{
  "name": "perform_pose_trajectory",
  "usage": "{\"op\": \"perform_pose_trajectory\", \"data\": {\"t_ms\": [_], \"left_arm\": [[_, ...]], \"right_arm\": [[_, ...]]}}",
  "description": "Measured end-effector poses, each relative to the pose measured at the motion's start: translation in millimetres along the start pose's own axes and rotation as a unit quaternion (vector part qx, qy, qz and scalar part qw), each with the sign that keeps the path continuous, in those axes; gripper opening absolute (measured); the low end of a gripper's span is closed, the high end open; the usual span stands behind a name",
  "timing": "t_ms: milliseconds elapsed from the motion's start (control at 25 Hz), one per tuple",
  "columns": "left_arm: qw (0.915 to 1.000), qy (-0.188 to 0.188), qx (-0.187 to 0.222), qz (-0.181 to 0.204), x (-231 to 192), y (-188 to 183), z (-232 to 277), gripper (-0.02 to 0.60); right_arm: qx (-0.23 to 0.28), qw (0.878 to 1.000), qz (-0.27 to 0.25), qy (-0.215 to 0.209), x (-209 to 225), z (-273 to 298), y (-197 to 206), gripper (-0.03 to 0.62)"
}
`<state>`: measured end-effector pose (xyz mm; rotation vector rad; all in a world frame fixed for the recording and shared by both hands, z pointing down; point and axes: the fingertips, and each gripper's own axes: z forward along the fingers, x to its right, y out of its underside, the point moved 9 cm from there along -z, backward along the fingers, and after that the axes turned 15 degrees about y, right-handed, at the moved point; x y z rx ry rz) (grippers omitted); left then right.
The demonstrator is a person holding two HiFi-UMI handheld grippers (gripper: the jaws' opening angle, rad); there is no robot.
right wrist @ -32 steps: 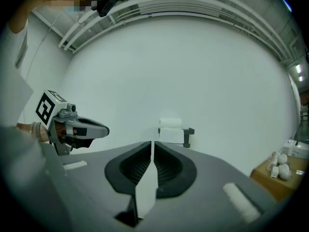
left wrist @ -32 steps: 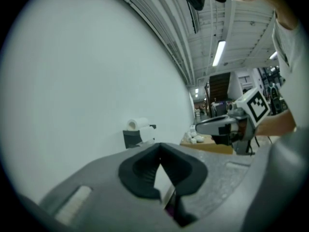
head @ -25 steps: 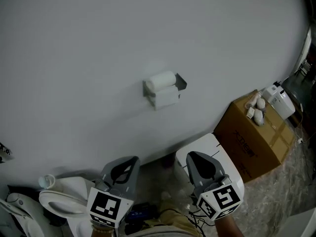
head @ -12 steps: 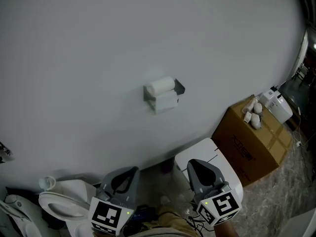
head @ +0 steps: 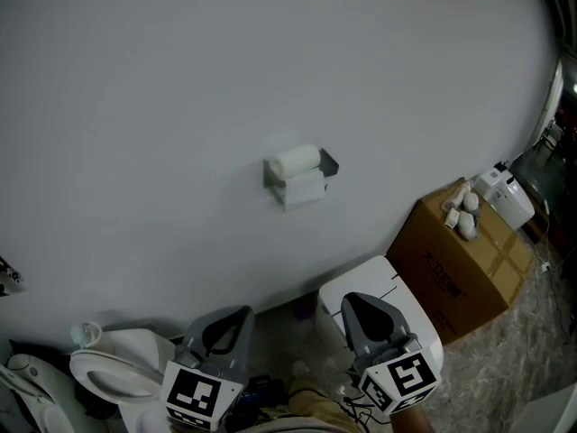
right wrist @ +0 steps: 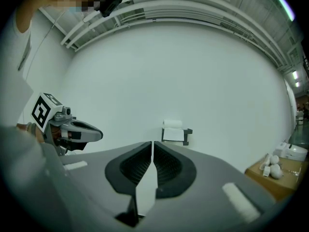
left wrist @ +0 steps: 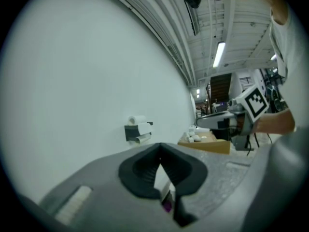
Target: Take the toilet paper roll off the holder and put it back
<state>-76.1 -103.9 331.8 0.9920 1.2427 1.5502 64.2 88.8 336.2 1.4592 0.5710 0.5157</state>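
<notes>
The white toilet paper roll sits on a grey metal holder fixed to the white wall, with a sheet hanging below it. Both grippers are low in the head view, far short of the wall. My left gripper is shut and empty, its jaws meeting at the tips. My right gripper is also shut with nothing in it, only a thin slit between its jaws. The roll appears small and distant in the left gripper view. In the right gripper view the roll is straight ahead.
A cardboard box with small white items on top stands at the right by the wall, a white appliance behind it. A white toilet tank lies below the right gripper and a toilet bowl at bottom left.
Both grippers sit slightly lower in the head view than a second ago, the left one drawn back a little. The roll stays on the holder.
</notes>
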Motion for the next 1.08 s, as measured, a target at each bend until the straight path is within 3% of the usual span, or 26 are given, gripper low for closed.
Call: {"op": "perform_pose_trajectory", "data": {"t_ms": [1080], "left_arm": [[0.9999, 0.013, -0.003, -0.002, 6.9, 4.8, 4.2, -0.005]], "right_arm": [[-0.014, 1.000, 0.002, 0.001, 2.6, -5.6, 9.9, 0.015]]}}
